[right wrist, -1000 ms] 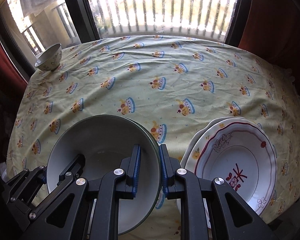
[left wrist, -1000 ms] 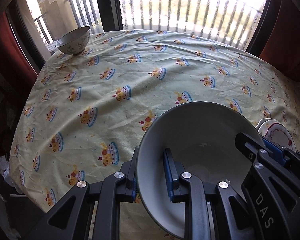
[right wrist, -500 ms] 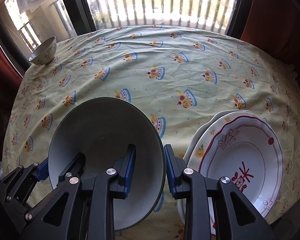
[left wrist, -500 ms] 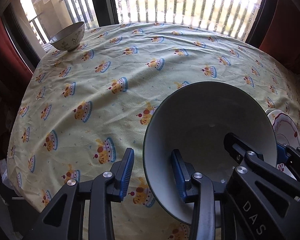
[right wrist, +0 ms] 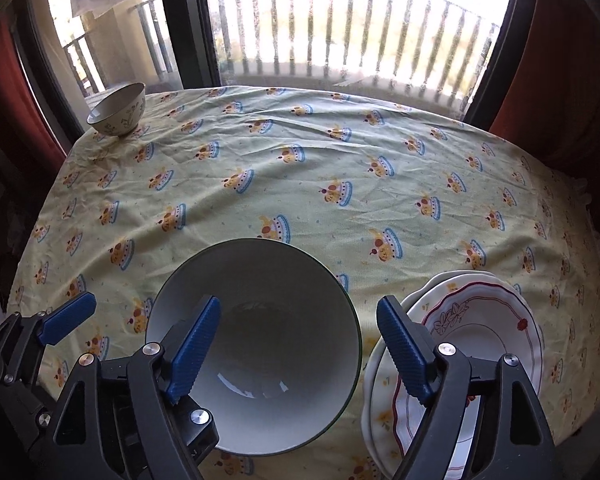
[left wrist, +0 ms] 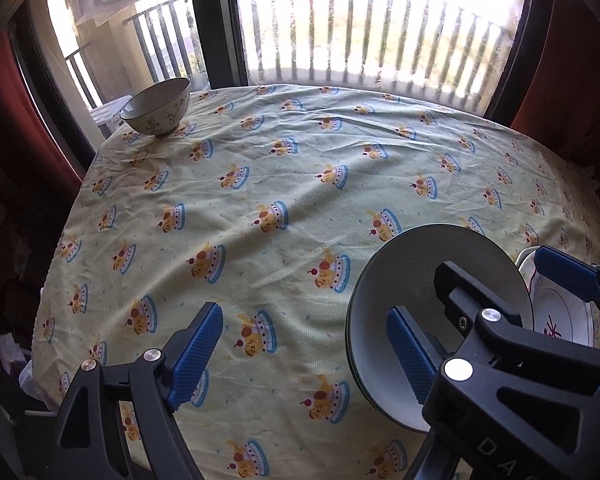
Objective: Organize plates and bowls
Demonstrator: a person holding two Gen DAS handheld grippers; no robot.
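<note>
A large white bowl with a dark green rim point(right wrist: 260, 344) sits on the tablecloth at the near edge; it also shows in the left wrist view point(left wrist: 416, 292). My right gripper point(right wrist: 300, 344) is open, its jaws straddling the bowl's right rim. My left gripper point(left wrist: 304, 352) is open over the cloth, its right finger inside the bowl's left side. A stack of white plates with red trim point(right wrist: 480, 336) lies just right of the bowl, also in the left wrist view point(left wrist: 560, 312). A small patterned bowl point(right wrist: 118, 110) stands at the far left corner, also in the left wrist view point(left wrist: 158, 106).
The table is covered by a pale yellow cloth with cake prints point(right wrist: 320, 168). Behind it are a window with balcony railing point(right wrist: 340, 40) and red curtains on both sides. The table edge drops off at left and near.
Both grippers have opened and let go of the large bowl. The bowl has come down from a tilted hold and now rests on the cloth beside the plates.
</note>
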